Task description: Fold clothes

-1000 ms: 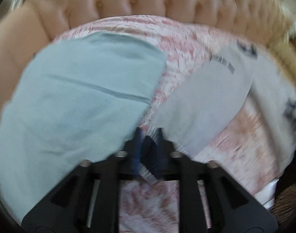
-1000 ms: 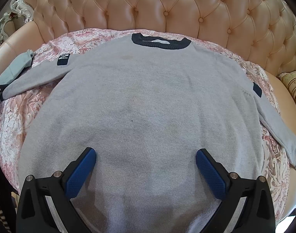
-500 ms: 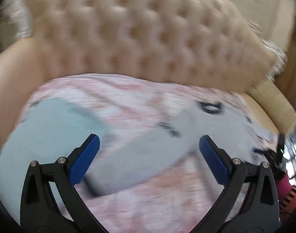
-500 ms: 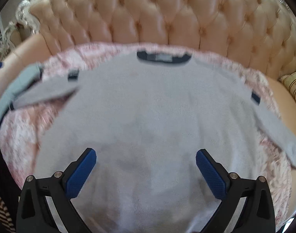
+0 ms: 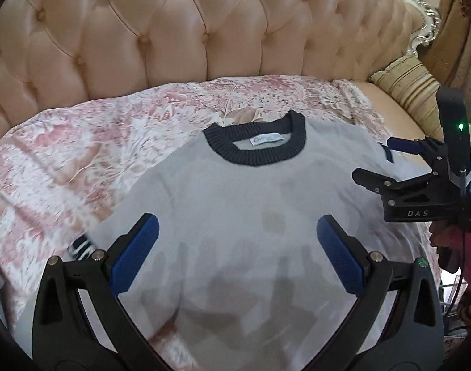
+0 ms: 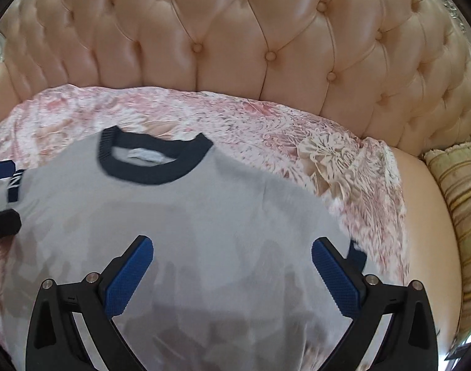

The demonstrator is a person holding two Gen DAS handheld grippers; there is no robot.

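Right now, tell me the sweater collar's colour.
Dark navy collar, ribbed; clearest in the left wrist view.

Sweater on bedspread — headboard behind

Both wrist views down over sweater

Black grippers, blue-padded jaws
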